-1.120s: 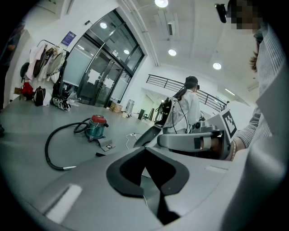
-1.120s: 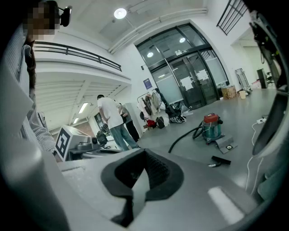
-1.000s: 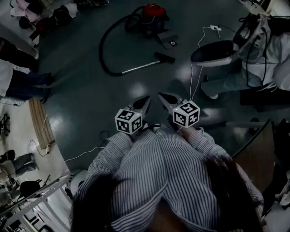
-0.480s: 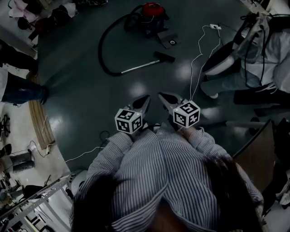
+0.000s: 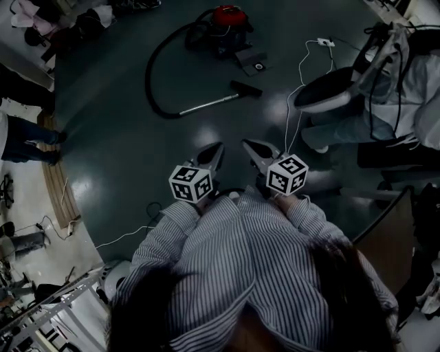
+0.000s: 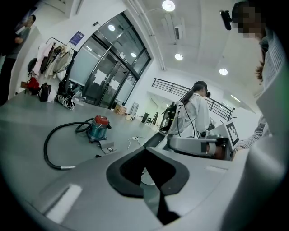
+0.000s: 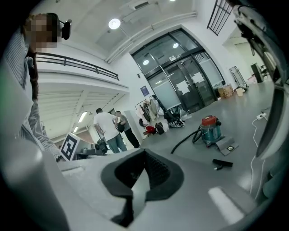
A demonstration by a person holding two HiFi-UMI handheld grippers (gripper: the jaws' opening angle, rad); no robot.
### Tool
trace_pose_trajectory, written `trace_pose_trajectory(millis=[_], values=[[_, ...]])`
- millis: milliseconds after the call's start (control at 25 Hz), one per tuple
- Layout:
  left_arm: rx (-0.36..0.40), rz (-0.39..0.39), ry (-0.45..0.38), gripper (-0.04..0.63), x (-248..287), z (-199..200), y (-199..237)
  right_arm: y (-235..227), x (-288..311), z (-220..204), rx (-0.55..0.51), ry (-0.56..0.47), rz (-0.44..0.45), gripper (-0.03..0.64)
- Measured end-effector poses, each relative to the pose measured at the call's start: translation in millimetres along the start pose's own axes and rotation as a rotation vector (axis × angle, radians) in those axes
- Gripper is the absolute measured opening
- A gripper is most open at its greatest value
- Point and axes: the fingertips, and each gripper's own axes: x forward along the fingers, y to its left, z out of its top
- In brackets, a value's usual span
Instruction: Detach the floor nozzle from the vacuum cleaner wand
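Note:
On the dark floor ahead lies the vacuum cleaner: a red-topped canister, a black hose looping to a silver wand, and the black floor nozzle at the wand's end. Both grippers are held side by side in front of my striped shirt, well short of the nozzle. My left gripper is shut and empty. My right gripper is also shut and empty. The canister shows far off in the left gripper view; the nozzle and canister show in the right gripper view.
A flat grey plate lies beside the canister. A white cable runs from a plug block across the floor. An office chair and a seated person are at the right. Standing people and a wooden board are at the left.
Both grippers have drifted a little apart and forward with me, still shut. The people at the left and the chair at the right have shifted.

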Motion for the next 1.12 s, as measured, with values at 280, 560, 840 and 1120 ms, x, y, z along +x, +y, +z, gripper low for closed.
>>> trace_pose_trajectory(millis=[280, 560, 840, 1120], values=[[-0.017, 0.018, -0.011, 0.006, 24.5, -3.0, -0.1, -32.9, -2.0, -1.0, 0.014, 0.033, -0.02, 0.002], [-0.042, 0.019, 0.017, 0.006, 63.4, 2.7, 31.3, -75.6, 29.6, 0.9, 0.055, 0.082, -0.047, 0.002], [-0.045, 0.022, 0.05, 0.006, 121.9, 55.0, 117.9, -130.7, 112.5, 44.4, 0.088, 0.069, -0.078, 0.002], [-0.04, -0.02, 0.099, 0.006, 192.5, 135.0, 195.7, -193.7, 201.4, 111.7, 0.163, 0.048, -0.127, 0.002]])
